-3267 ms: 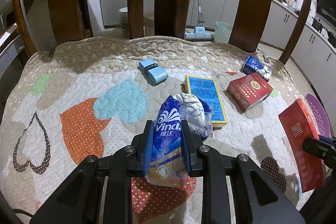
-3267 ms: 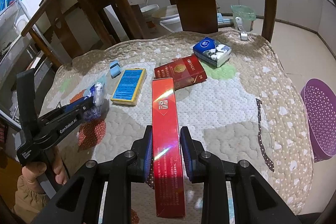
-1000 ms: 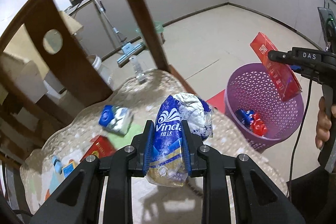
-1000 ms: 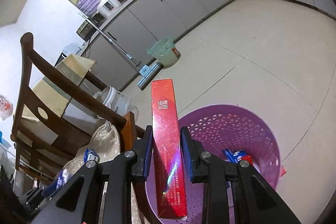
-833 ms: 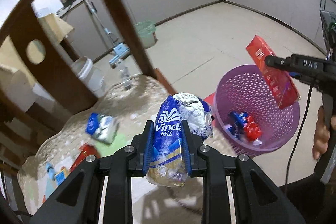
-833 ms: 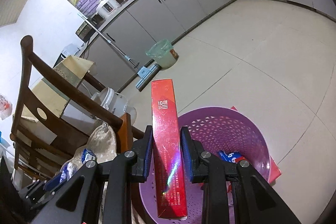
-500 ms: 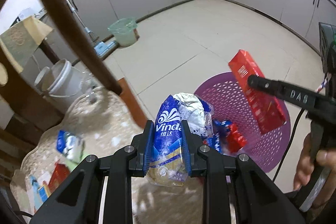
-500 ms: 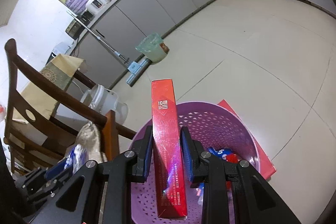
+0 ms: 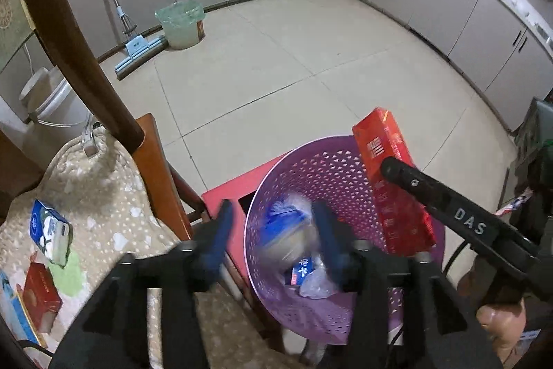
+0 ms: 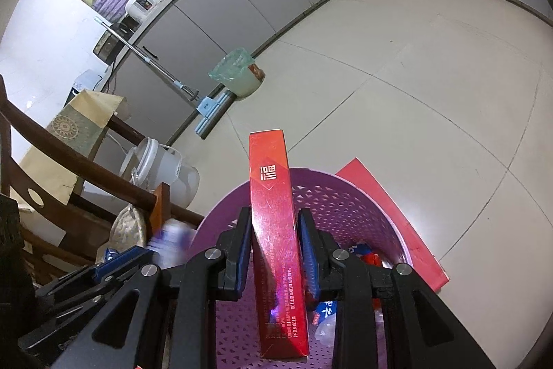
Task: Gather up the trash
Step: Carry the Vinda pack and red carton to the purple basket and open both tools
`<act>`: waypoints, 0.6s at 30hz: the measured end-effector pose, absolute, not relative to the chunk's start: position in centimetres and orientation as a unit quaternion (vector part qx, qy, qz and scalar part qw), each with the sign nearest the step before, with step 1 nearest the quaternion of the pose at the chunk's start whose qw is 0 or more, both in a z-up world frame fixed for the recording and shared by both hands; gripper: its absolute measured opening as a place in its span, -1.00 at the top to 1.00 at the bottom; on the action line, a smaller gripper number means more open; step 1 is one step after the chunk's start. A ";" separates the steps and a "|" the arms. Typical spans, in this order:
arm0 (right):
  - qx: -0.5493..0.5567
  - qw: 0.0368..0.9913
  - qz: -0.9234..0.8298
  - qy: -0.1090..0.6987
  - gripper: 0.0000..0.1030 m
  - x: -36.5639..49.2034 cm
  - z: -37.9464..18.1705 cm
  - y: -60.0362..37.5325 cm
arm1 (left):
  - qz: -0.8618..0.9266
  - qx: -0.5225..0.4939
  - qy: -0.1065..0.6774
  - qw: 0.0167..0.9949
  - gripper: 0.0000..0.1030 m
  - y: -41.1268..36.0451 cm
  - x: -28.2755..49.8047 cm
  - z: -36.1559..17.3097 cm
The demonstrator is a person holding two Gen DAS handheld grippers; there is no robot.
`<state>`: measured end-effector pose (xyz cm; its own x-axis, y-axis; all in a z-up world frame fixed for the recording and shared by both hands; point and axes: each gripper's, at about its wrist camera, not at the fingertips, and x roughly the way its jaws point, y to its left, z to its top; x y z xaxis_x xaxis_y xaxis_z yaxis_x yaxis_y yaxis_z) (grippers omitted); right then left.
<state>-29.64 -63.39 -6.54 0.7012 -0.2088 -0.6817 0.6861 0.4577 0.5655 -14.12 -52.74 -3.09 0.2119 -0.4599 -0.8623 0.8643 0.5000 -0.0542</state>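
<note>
My left gripper [image 9: 273, 213] hangs over the near rim of the purple mesh basket [image 9: 311, 147], and its jaws are opening. The blue-and-silver tissue pack [image 9: 281, 230] is a blur between them, free of the pads, over the basket's inside. My right gripper [image 10: 273, 217] is shut on a long red box [image 10: 273, 213], held upright with its lower end inside the basket [image 10: 345, 192]. In the left wrist view the red box [image 9: 390, 182] stands at the basket's right side. Wrappers lie in the bottom of the basket.
A wooden chair with a quilted cushion [image 9: 103, 196] stands left of the basket and carries a blue tissue packet [image 9: 48, 230] and a small red box [image 9: 39, 293]. A red mat [image 9: 228, 196] lies under the basket. A mop [image 9: 138, 47] and a green-lined bin [image 9: 181, 23] stand on the tiled floor.
My left jaws have spread and the tissue pack has come loose from them, over the basket. The left view has swung from the cushion to the basket. The red box has sunk slightly.
</note>
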 end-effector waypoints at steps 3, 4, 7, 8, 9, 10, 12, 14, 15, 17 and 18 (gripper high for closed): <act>0.439 0.810 -0.284 0.265 0.14 -29.8 -6.4 -63.5 | -0.449 0.219 0.436 0.749 -0.21 -52.3 -14.6 -2.4; 0.437 0.810 -0.289 0.263 0.04 -30.0 -6.2 -63.5 | -0.450 0.218 0.435 0.748 -0.22 -52.1 -14.8 -2.1; 0.437 0.810 -0.292 0.261 -0.01 -30.1 -6.0 -63.4 | -0.452 0.214 0.435 0.749 -0.22 -51.1 -15.6 -1.5; 0.437 0.810 -0.292 0.261 -0.01 -30.1 -6.0 -63.4 | -0.452 0.214 0.433 0.750 -0.22 -50.6 -15.9 -1.2; 0.436 0.810 -0.293 0.261 -0.01 -30.1 -5.9 -63.3 | -0.451 0.214 0.432 0.751 -0.22 -50.0 -16.2 -0.9; 0.433 0.811 -0.294 0.262 -0.01 -30.0 -5.8 -63.2 | -0.451 0.215 0.430 0.752 -0.22 -49.6 -16.5 -0.8; 0.428 0.813 -0.295 0.262 -0.01 -30.0 -5.5 -63.0 | -0.450 0.214 0.429 0.753 -0.22 -48.7 -16.7 -0.5; 0.420 0.817 -0.297 0.261 -0.04 -30.1 -5.2 -62.6 | -0.449 0.209 0.434 0.753 -0.22 -47.4 -17.0 -0.1; 0.415 0.819 -0.298 0.261 -0.05 -30.0 -5.1 -62.4 | -0.449 0.205 0.438 0.752 -0.22 -46.7 -17.2 0.1; 0.410 0.822 -0.297 0.261 -0.06 -29.9 -4.9 -62.2 | -0.449 0.194 0.446 0.750 -0.22 -44.9 -17.3 0.4; 0.408 0.824 -0.297 0.260 -0.07 -29.7 -4.7 -61.9 | -0.448 0.191 0.449 0.749 -0.24 -44.2 -17.3 0.5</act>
<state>-29.74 -61.94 -4.73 0.6886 -0.2768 -0.6702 0.7008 0.4916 0.5170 -17.31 -44.17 0.49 0.1945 -0.4998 -0.8440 0.8424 0.5259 -0.1173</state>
